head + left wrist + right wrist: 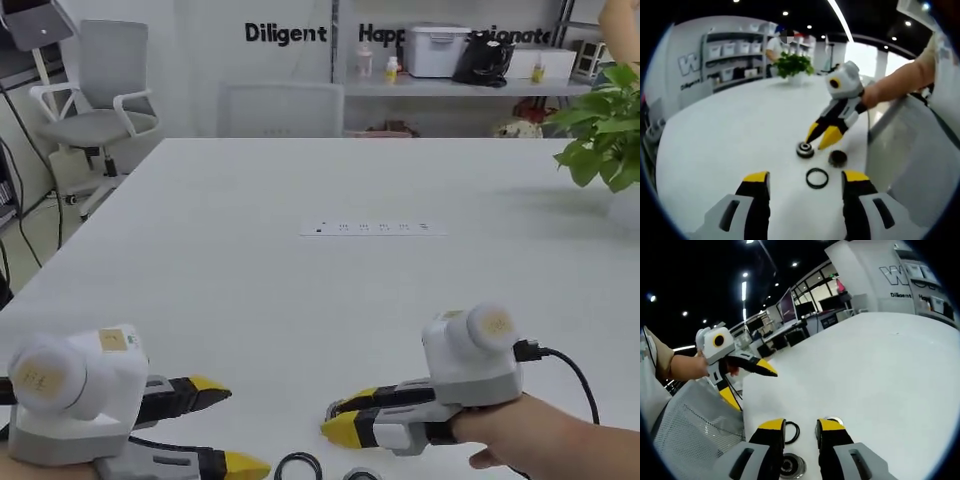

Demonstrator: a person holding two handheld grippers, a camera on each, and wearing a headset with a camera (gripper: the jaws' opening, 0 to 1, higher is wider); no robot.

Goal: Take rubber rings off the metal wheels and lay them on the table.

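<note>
A rubber ring [808,178] lies flat, hole upward, on the worktop [740,130], between the spread left claw [806,176] and the less spread right claw [801,425].

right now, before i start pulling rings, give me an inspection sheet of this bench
surface: white table, with a socket strip set into its middle
job's things: one loose rubber ring lying flat; a metal wheel and a second wheel just beyond it
clutter: nothing seen
grippers: left gripper open, the ring ahead of its fingers; right gripper open, holding nothing, over the wheels
cables: black cable trailing from the right gripper
surroundings: office chair, potted plant, shelf with a storage box
</note>
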